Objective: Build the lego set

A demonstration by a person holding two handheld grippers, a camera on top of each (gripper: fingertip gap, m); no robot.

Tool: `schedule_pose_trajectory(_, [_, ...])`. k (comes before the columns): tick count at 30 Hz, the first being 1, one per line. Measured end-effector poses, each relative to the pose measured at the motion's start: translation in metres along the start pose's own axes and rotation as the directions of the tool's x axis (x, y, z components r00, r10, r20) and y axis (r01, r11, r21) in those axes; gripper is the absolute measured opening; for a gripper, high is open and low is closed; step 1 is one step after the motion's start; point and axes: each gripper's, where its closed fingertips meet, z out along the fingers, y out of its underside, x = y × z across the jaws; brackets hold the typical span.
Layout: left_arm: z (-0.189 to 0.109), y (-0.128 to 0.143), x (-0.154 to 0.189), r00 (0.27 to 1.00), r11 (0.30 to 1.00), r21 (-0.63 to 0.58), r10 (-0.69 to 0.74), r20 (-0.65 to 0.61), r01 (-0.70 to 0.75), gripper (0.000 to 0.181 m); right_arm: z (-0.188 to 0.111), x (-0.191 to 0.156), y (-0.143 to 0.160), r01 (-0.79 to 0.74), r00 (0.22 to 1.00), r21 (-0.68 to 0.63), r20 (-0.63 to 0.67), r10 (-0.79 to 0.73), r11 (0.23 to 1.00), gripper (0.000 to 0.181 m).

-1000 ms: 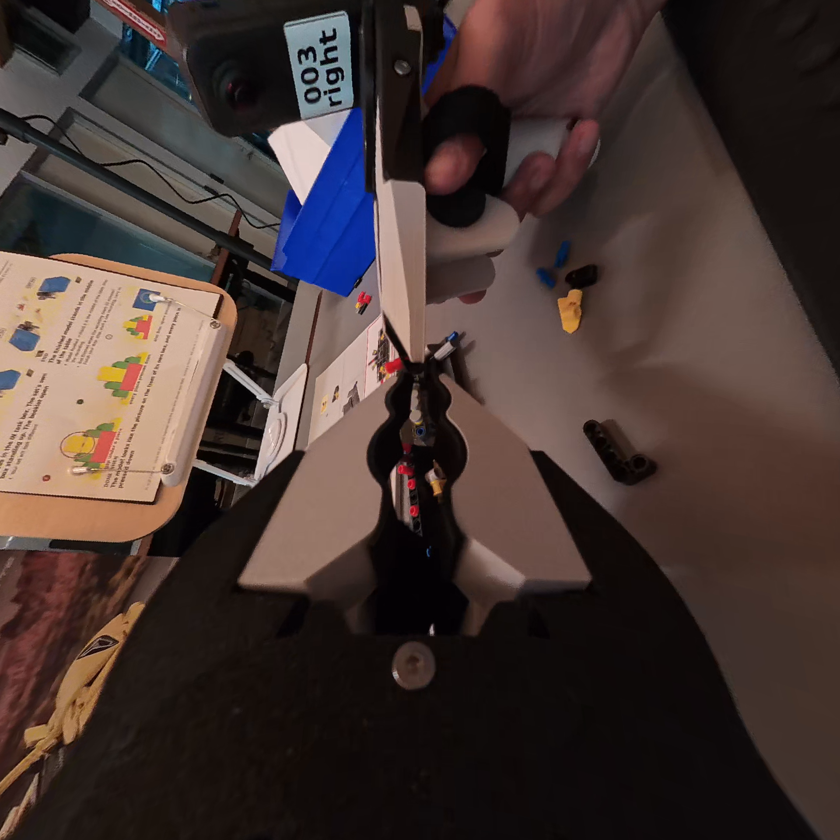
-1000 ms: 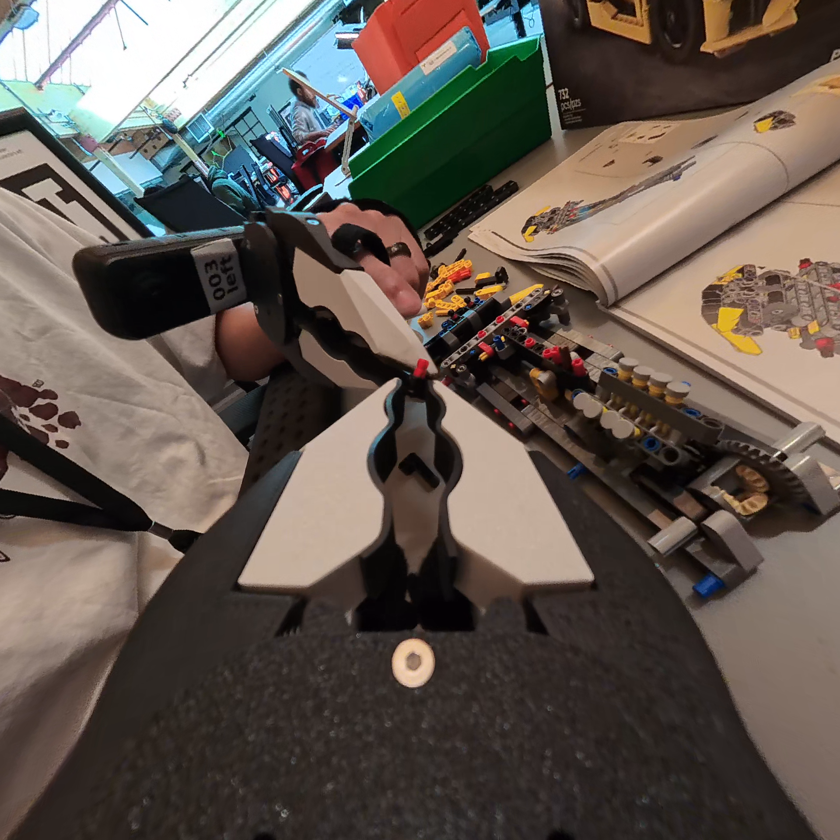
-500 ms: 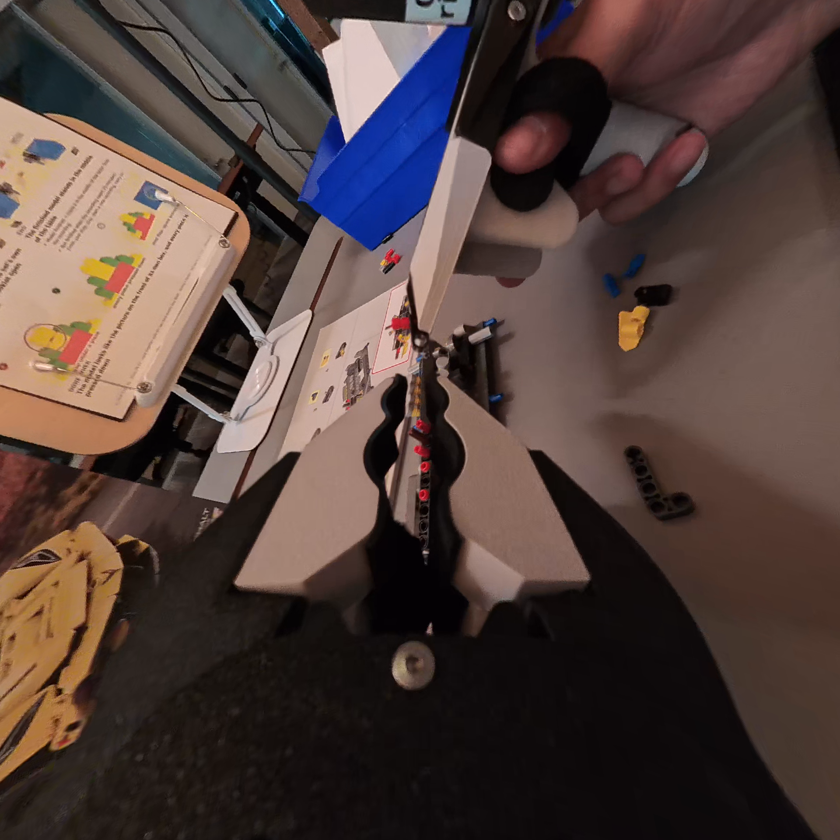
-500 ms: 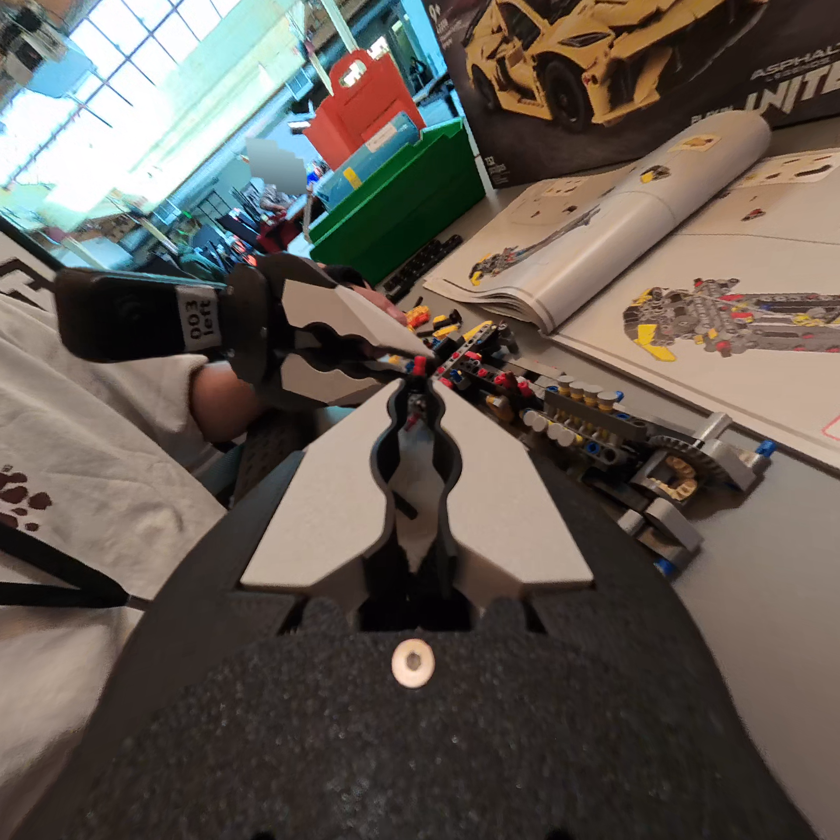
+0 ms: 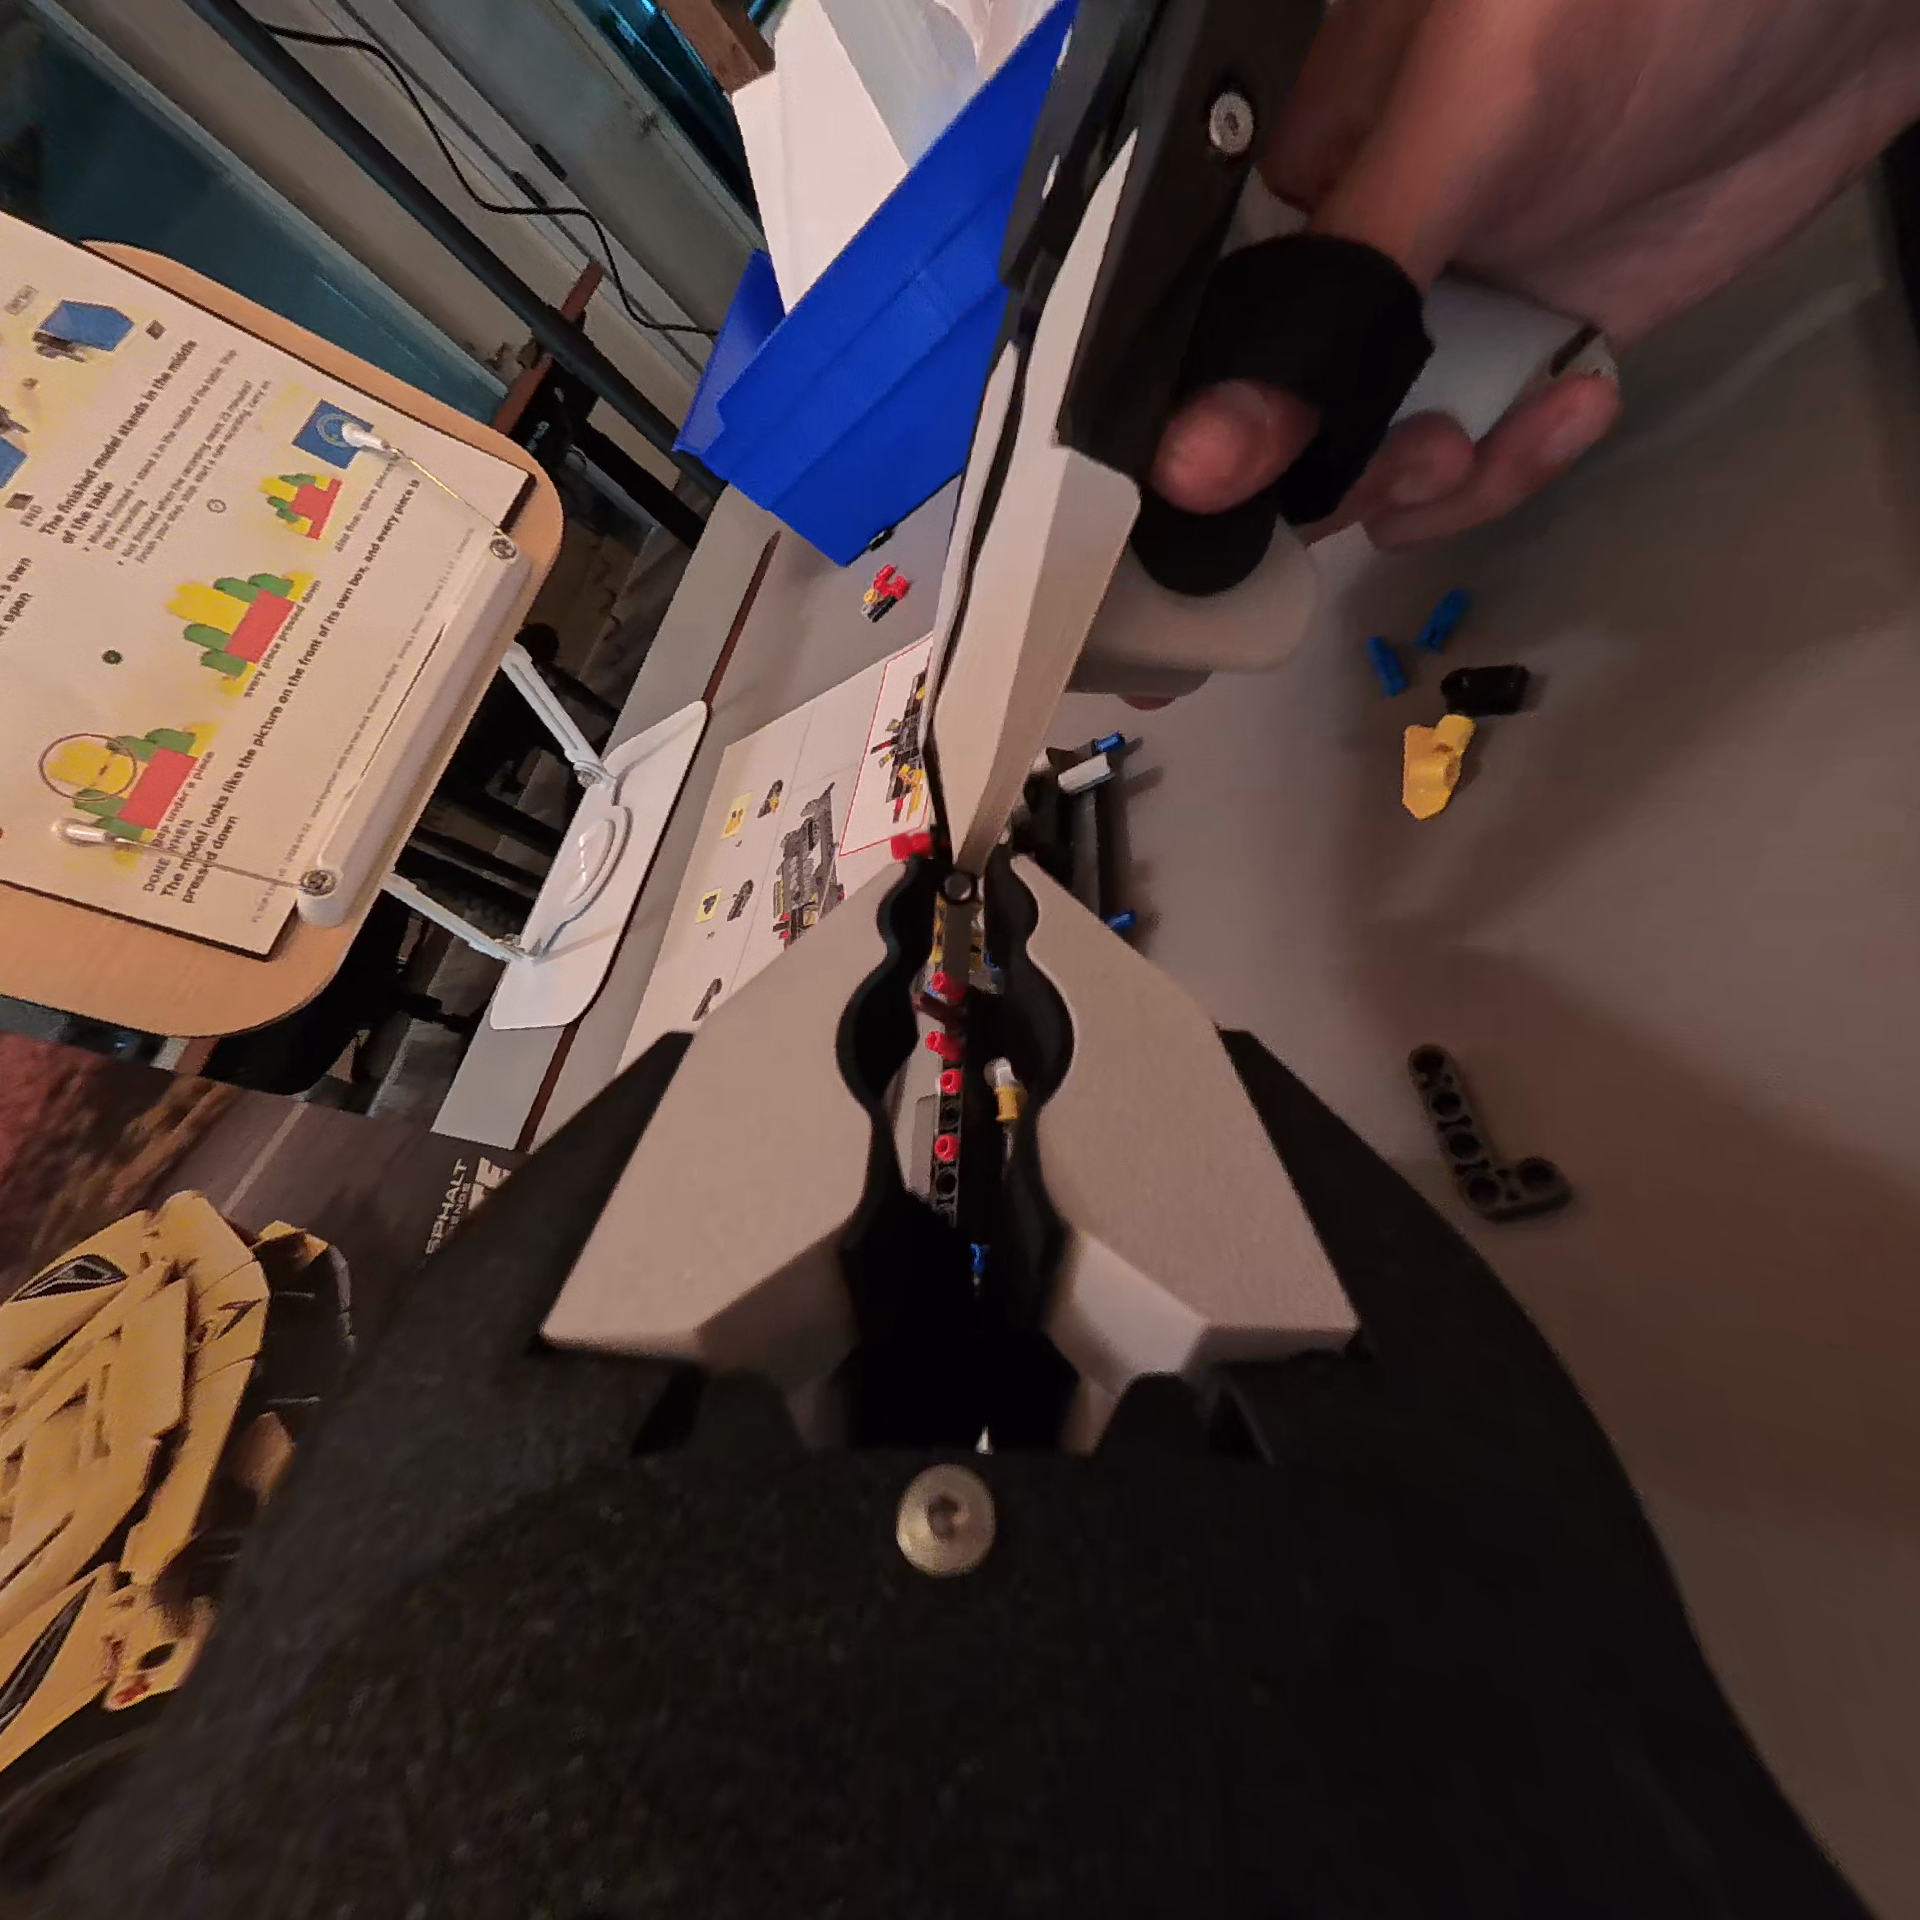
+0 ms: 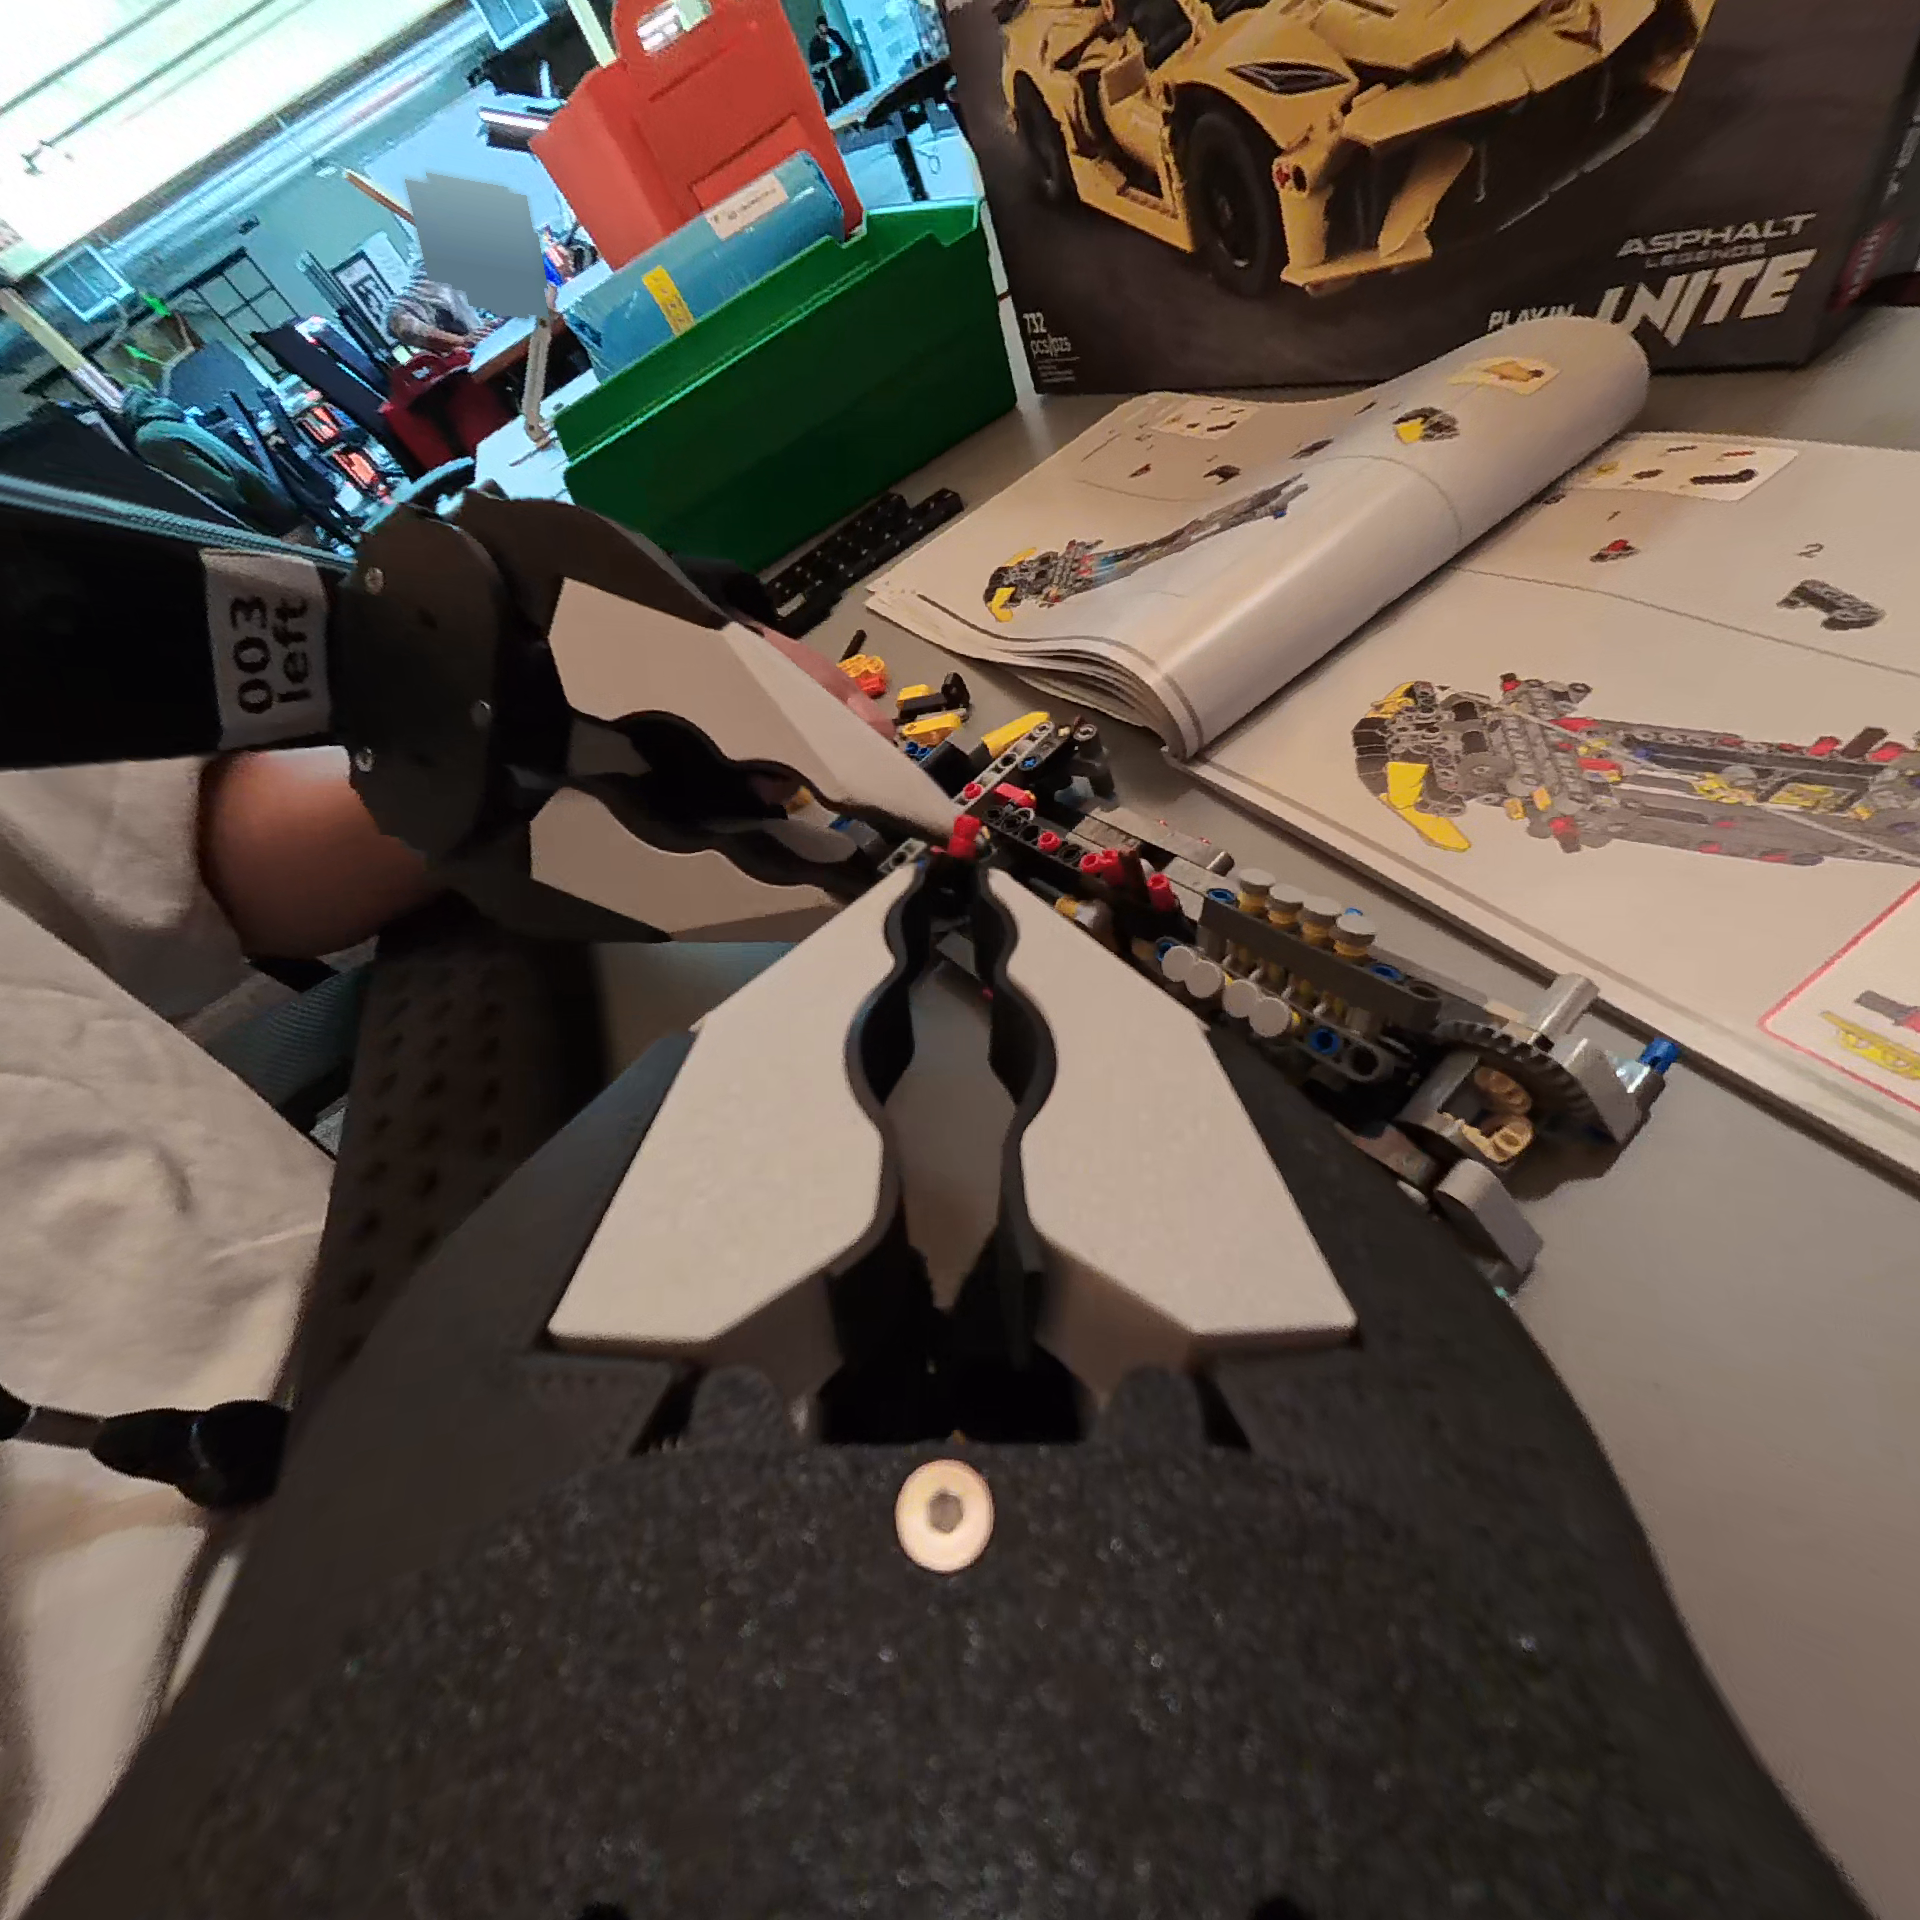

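Closely, matte grey wedge tongs [image 6: 951,868] pinching red pin [image 6: 966,831], studded chassis [image 6: 1288,977]

Grey-fingered black grippers [image 6: 948,873], 1 silver screw each; seemingly white shirt [image 6: 125,1195].

The tips of the right tongs [image 6: 951,868] meet right at a small red piece [image 6: 966,831], and it is too small to tell if they pinch it. The left tongs [image 5: 956,883] hide most of the long car frame [image 5: 951,1091]. The yellow car box [image 6: 1455,156] is cut off at the top edge. A blur patch covers a far-off person [image 6: 436,312].
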Motion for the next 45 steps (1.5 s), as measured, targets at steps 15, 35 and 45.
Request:
schedule_pose_trajectory(15, [-0.001,-0.002,-0.002,0.997,0.997,0.029,0.065,0.029,-0.066,0.005,-0.010,-0.025,-0.019,-0.106,0.977,0.097,0.198,0.085,0.990,0.000])
schedule_pose_trajectory(35, [-0.024,-0.046,-0.005,0.989,0.946,0.295,0.108,0.102,-0.133,0.006,-0.019,-0.048,-0.023,-0.370,0.803,-0.004,0.501,0.322,0.929,0.016])
schedule_pose_trajectory(45, [-0.009,-0.021,-0.007,0.991,0.987,0.127,0.089,0.102,-0.102,0.017,-0.007,-0.014,-0.009,-0.183,0.966,0.035,0.193,0.173,0.982,0.001])
